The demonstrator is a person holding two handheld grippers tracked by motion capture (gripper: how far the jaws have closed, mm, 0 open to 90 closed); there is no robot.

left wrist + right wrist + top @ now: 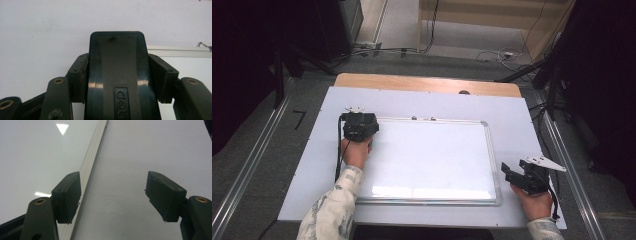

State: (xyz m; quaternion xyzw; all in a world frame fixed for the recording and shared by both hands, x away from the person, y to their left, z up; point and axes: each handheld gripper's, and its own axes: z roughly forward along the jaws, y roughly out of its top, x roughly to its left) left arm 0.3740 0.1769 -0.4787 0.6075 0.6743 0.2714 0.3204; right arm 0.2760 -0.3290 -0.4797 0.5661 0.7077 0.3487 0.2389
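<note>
Nearest the high view's camera, two patterned sleeves are seen entering from the bottom edge, one forearm at each side of the table.

Right gripper [508, 172] is held at the near right, off the whiteboard [427, 160], just beside its right frame edge. Its jaws are spread wide with nothing between them; in the right gripper view [113, 197] one jaw is seen over the aluminium frame, the other over the white sheet [150, 152] that covers the table. A grey three-cornered plate is carried on top of this gripper. Contact with the sheet cannot be told.

Whiteboard is laid flat in the middle of the white sheet, long side toward the person, its surface blank and glossy, with light reflected along the near edge.

Left gripper [359, 126] is held farther off, at the whiteboard's far left corner, with the hand [356, 152] over the board's left margin. In the left gripper view [117, 82] its jaws are closed against the two sides of a dark eraser [117, 72], a block with a textured strap down its middle and raised lettering partly shown. The eraser's far end is seen over the white sheet, just beside the board's frame.

Beyond the sheet, a strip of wooden table [427, 82] is exposed, and grey floor with cables is seen behind.
</note>
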